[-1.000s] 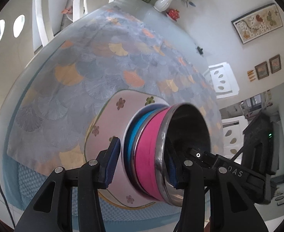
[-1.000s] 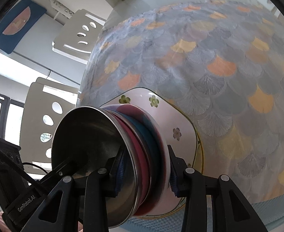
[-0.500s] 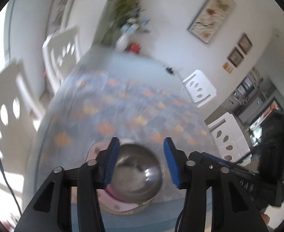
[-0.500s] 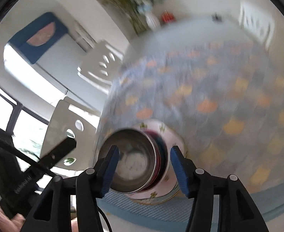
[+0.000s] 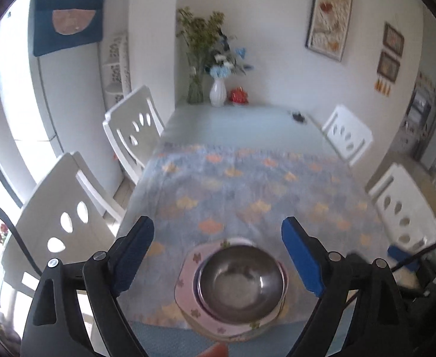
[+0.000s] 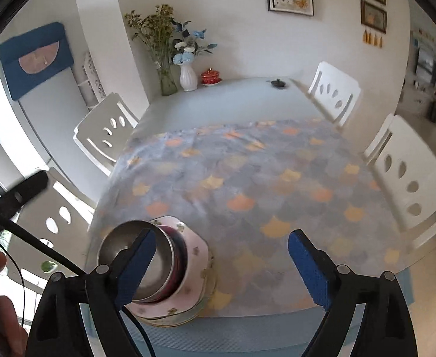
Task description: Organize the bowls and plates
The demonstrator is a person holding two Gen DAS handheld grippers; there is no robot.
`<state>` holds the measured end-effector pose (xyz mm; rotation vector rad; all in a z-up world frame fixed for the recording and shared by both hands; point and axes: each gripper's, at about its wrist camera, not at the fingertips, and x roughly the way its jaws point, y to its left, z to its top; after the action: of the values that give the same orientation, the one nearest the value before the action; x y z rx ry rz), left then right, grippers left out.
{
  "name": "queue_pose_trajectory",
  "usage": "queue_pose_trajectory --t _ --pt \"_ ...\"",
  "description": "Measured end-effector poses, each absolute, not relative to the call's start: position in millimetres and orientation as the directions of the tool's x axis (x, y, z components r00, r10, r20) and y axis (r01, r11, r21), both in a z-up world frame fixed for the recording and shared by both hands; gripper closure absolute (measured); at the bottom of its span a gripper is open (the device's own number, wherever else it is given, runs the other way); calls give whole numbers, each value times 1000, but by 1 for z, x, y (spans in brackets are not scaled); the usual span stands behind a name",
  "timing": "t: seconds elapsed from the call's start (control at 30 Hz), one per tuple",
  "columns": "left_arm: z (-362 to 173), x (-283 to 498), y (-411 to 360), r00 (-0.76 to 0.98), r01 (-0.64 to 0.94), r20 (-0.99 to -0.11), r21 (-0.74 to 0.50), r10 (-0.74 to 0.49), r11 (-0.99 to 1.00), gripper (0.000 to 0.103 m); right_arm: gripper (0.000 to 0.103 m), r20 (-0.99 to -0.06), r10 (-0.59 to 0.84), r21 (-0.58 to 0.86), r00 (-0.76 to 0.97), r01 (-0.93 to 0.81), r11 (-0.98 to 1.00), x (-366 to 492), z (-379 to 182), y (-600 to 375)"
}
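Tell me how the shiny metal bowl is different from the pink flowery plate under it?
The shiny round metal bowl is plain silver, while the pink flowery plate has little flowers on it. The bowl is deep and sits on top of the stack; the plate is flat, with corners, and lies near the bottom. The plate is wider than the bowl. Both rest in one stack on the scale-patterned tablecloth, and neither gripper touches them.

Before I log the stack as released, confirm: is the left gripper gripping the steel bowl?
No, the left gripper is wide open above the steel bowl, both fingers clear of it.
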<state>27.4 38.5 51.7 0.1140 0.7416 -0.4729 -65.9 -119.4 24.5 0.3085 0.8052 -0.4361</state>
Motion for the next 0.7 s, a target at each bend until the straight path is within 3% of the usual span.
queue_pose_trajectory --t 0.5,0.7 --pt "33 30 53 622 347 -697 -164 -357 923 16 13 -746 -297 37 597 481 876 -66 25 -109" --pt "33 28 44 660 345 -690 -71 -296 936 16 13 -759 -315 17 570 500 866 -63 21 -110"
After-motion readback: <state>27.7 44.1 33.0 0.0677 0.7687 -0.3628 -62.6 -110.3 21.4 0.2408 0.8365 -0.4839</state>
